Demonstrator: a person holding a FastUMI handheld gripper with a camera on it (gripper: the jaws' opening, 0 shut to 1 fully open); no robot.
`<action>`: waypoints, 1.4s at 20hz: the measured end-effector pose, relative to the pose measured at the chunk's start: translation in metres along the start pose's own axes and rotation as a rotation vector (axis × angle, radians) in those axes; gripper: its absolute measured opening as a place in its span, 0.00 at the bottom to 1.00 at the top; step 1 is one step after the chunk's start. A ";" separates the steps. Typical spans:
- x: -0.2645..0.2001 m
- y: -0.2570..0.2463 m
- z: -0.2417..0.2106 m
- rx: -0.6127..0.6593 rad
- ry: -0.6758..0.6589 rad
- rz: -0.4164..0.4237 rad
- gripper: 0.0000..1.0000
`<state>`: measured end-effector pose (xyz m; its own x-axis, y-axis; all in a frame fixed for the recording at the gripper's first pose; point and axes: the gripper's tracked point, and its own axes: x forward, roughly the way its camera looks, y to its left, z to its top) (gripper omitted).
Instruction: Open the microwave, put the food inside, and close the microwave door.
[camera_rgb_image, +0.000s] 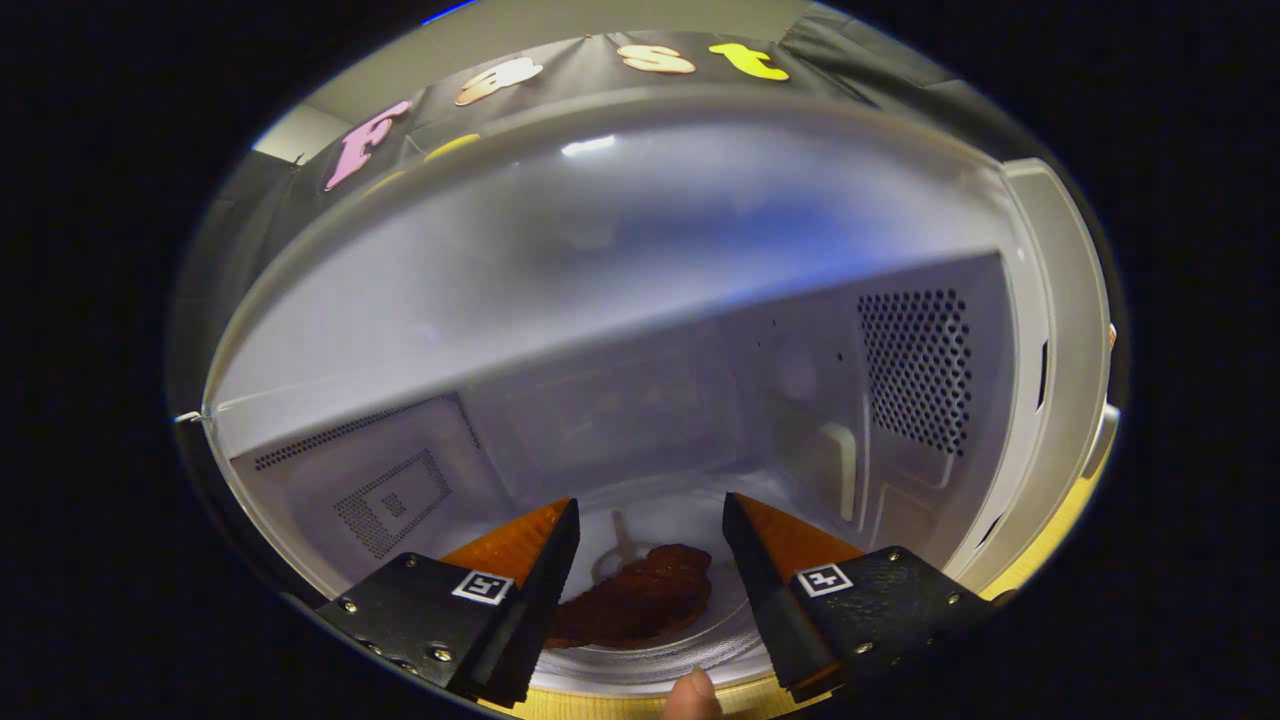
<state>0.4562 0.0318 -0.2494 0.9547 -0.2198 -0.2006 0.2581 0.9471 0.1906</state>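
Note:
I am looking into the open microwave (620, 300), whose pale cavity shows its back wall, ceiling and perforated side panels. A dark brown piece of food (640, 600) lies on the glass turntable (660, 525) on the cavity floor. My gripper (650, 520) stands open at the cavity mouth, its fingers spread to either side of the food. The food lies low between the fingers and neither finger presses on it.
A fingertip (692, 695) shows at the front lip of the microwave, between the fingers. A wooden tabletop (1050, 545) runs under and to the right of the oven. The right door frame (1070, 330) curves up on that side.

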 end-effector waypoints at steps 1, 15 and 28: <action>-0.011 0.009 0.001 -0.009 0.013 0.036 0.87; -0.351 0.148 0.111 -0.056 -0.126 0.692 0.89; -0.423 0.229 -0.045 -0.320 0.134 0.810 0.18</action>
<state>0.1050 0.3518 -0.1640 0.7958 0.5578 -0.2355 -0.5634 0.8247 0.0493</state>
